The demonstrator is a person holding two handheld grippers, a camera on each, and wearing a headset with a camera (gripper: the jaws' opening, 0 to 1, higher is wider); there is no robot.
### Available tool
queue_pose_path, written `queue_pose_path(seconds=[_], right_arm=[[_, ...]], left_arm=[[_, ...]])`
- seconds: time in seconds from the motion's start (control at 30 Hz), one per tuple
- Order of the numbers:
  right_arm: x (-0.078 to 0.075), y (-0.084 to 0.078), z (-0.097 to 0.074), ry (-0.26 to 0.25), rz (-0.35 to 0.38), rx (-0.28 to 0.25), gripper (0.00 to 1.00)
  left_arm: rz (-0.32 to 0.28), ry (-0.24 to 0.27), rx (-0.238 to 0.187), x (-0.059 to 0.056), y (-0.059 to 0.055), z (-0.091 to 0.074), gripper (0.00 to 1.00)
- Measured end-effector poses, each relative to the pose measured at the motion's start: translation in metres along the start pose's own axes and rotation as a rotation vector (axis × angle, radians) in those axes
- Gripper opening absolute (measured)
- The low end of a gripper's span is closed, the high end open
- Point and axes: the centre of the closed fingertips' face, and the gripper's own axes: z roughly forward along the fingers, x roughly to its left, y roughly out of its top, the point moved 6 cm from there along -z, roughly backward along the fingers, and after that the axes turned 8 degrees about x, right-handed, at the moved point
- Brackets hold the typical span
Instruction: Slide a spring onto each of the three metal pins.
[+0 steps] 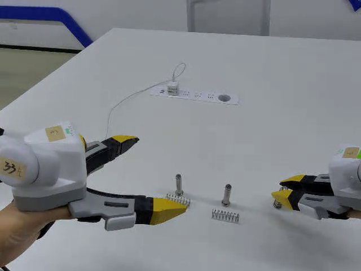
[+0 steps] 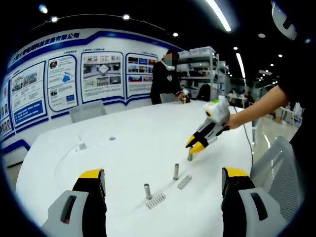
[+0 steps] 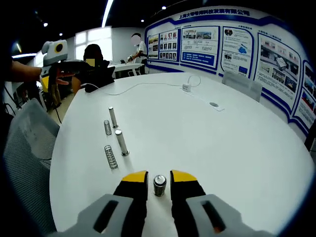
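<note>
Big white table (image 1: 271, 73), nothing much on it except a power strip (image 1: 194, 95) far back with a cable looping off it, well apart from the work.

The left gripper (image 1: 159, 172) has its fingers spread wide and isn't holding anything. The lower yellow tip sits just beside the left spring (image 1: 177, 199). The right gripper (image 1: 279, 189) is low on the table, with its fingers (image 3: 136, 180) straddling the third pin (image 3: 159, 185). That pin looks ribbed, like it has a coil on it already. I can see a sliver of table on each side of it, so I'd call those fingers nearly closed but not actually clamping.

So that's probably one done and two to go. The left pin (image 1: 179, 183) and middle pin (image 1: 227, 193) stand bare and upright, and each has a spring lying flat near its base. The right spring (image 1: 225, 215) is just in front of the middle pin.

What worries me:
- The pins seem to just stand there, so a sideways drag from the right gripper could tip the third pin.
- The left spring lies right at the foot of its pin, so a sloppy pinch could bump that pin over.
- The springs are small and round, so an off-centre squeeze could make one roll away or shoot out.
</note>
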Motion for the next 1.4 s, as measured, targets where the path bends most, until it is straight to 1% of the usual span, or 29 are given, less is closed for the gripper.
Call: queue_pose_path(seconds=[0.1, 0.23, 0.3, 0.33, 0.43, 0.5, 0.53, 0.63, 0.67, 0.7, 0.77, 0.83, 0.9, 0.97, 1.13, 1.23, 1.3, 1.37, 1.4], right_arm=[[0.003, 0.006, -0.006, -0.005, -0.007, -0.017, 0.19], [0.001, 0.017, -0.013, -0.016, -0.012, -0.049, 0.19], [0.002, 0.024, -0.017, -0.017, -0.014, -0.069, 0.2], [0.003, 0.027, -0.018, -0.014, -0.015, -0.077, 0.2], [0.01, 0.037, -0.02, 0.001, -0.028, -0.098, 0.21], [0.019, 0.042, -0.017, 0.039, -0.037, -0.106, 0.21], [0.023, 0.042, -0.015, 0.049, -0.041, -0.103, 0.21], [0.043, 0.043, -0.003, 0.104, -0.086, -0.077, 0.21], [0.047, 0.043, 0.0, 0.116, -0.1, -0.073, 0.21], [0.049, 0.042, 0.004, 0.132, -0.11, -0.064, 0.21], [0.057, 0.039, 0.012, 0.164, -0.149, -0.037, 0.21], [0.064, 0.036, 0.02, 0.187, -0.187, -0.004, 0.21], [0.069, 0.034, 0.027, 0.201, -0.193, 0.009, 0.21], [0.071, 0.031, 0.034, 0.216, -0.177, 0.018, 0.21], [0.074, 0.02, 0.047, 0.234, -0.14, 0.045, 0.21], [0.074, 0.012, 0.055, 0.235, -0.149, 0.08, 0.21], [0.073, 0.007, 0.059, 0.232, -0.177, 0.111, 0.21], [0.074, 0.006, 0.061, 0.238, -0.184, 0.118, 0.21], [0.073, 0.006, 0.061, 0.232, -0.186, 0.116, 0.21]], left_arm=[[-0.014, -0.002, -0.01, 0.0, -0.001, -0.002, 1.0], [-0.016, 0.001, -0.011, 0.0, -0.001, -0.003, 1.0], [-0.031, -0.002, -0.038, -0.001, 0.004, -0.003, 1.0], [-0.036, -0.004, -0.045, -0.001, 0.005, -0.004, 1.0], [-0.024, 0.0, -0.049, 0.0, 0.007, -0.003, 1.0], [-0.026, -0.008, -0.042, 0.0, 0.006, -0.001, 1.0], [-0.028, -0.016, -0.043, 0.0, 0.006, 0.0, 1.0], [-0.026, -0.027, -0.041, -0.001, 0.004, 0.002, 1.0], [-0.027, -0.028, -0.04, -0.001, 0.004, 0.003, 1.0], [-0.028, -0.028, -0.043, -0.001, 0.004, 0.003, 1.0], [-0.032, -0.017, -0.054, -0.001, 0.003, 0.004, 1.0], [-0.027, -0.004, -0.052, -0.001, 0.001, 0.005, 1.0], [-0.031, -0.009, -0.044, -0.001, -0.002, 0.006, 1.0], [-0.042, -0.014, -0.045, 0.0, -0.004, 0.007, 1.0], [-0.052, -0.022, -0.039, 0.001, -0.007, 0.008, 0.98], [-0.057, -0.029, -0.038, 0.001, -0.01, 0.009, 0.98], [-0.061, -0.033, -0.037, 0.001, -0.011, 0.01, 0.98], [-0.062, -0.038, -0.038, 0.0, -0.012, 0.01, 0.98], [-0.062, -0.042, -0.035, 0.0, -0.013, 0.011, 0.98]])
